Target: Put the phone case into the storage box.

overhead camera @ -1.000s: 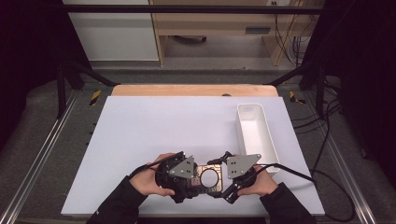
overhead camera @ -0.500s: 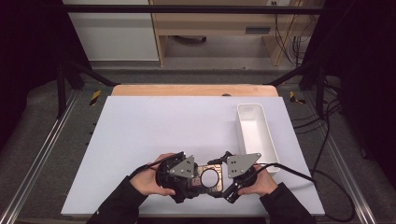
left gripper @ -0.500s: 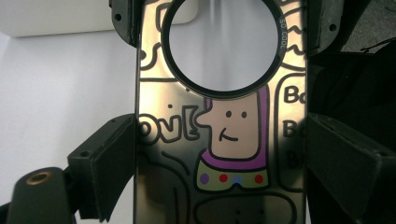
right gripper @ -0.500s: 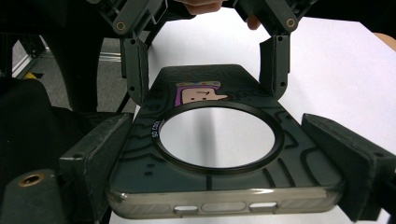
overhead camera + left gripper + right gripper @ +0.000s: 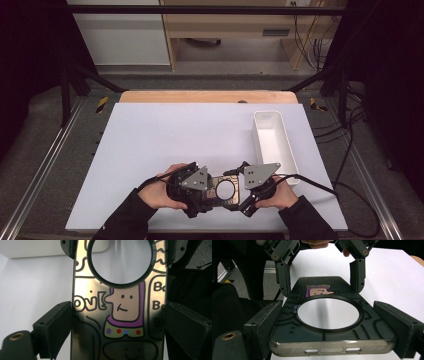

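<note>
At the table's near edge, the phone case is held between both grippers. The left gripper clamps one end; the right gripper clamps the other end. Toward the right edge, farther back, stands a white bin.

one phone case, one white bin, two claws

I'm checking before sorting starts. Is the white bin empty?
Empty: the white bin shows only bare white floor; the phone case sits outside between the grippers.
</note>
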